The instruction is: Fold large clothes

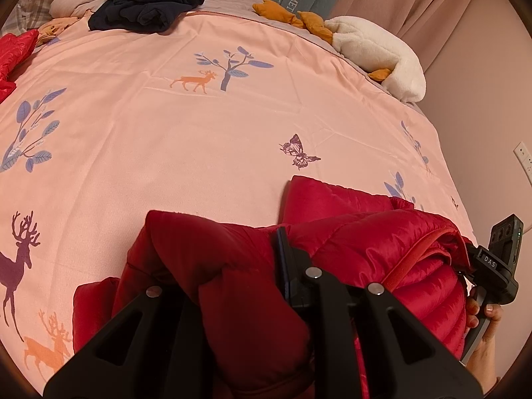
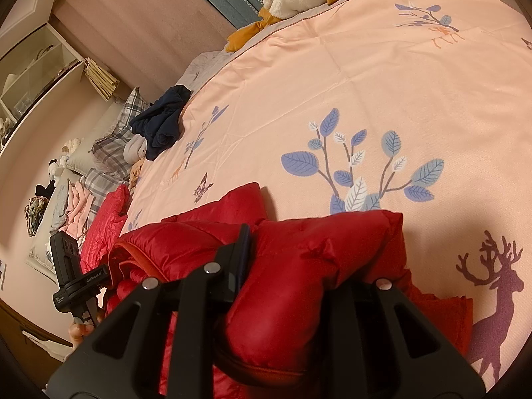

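On bed (image 1: 232, 116): red puffer jacket (image 1: 365, 242) clamped by both grippers' fingers (image 1: 282, 256).

**Matte black grippers with silver pins**

The left matte black plastic gripper (image 1: 232, 266) has triangular cut-outs and round silver pins. The right matte black plastic gripper (image 2: 299, 259) matches it, its stem carrying a white-lettered label and a boxy black camera
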Tool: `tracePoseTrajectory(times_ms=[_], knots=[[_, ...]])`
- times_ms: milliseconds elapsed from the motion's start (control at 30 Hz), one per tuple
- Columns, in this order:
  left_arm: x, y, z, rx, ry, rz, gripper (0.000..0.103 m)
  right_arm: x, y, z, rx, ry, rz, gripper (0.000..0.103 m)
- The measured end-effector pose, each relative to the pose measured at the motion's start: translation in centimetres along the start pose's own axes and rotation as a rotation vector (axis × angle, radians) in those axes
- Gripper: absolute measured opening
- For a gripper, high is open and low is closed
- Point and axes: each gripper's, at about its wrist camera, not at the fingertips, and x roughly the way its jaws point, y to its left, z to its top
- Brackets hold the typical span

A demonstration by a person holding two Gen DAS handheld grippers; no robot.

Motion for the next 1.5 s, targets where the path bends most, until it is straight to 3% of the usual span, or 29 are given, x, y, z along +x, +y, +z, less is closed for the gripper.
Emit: tracePoseTrajectory(times_ms=[1067, 1500], knots=[[0.02, 0.25, 0.0, 0.001, 0.004, 0.001, 0.017, -0.03, 0.03, -0.2, 0.001, 0.003, -0.004, 0.022], [-0.36, -0.47, -0.28, -0.002, 0.006, 0.017, 0.022, -0.13, 0.72, -0.76, 0.007, 0.013, -0.053, 0.033]])
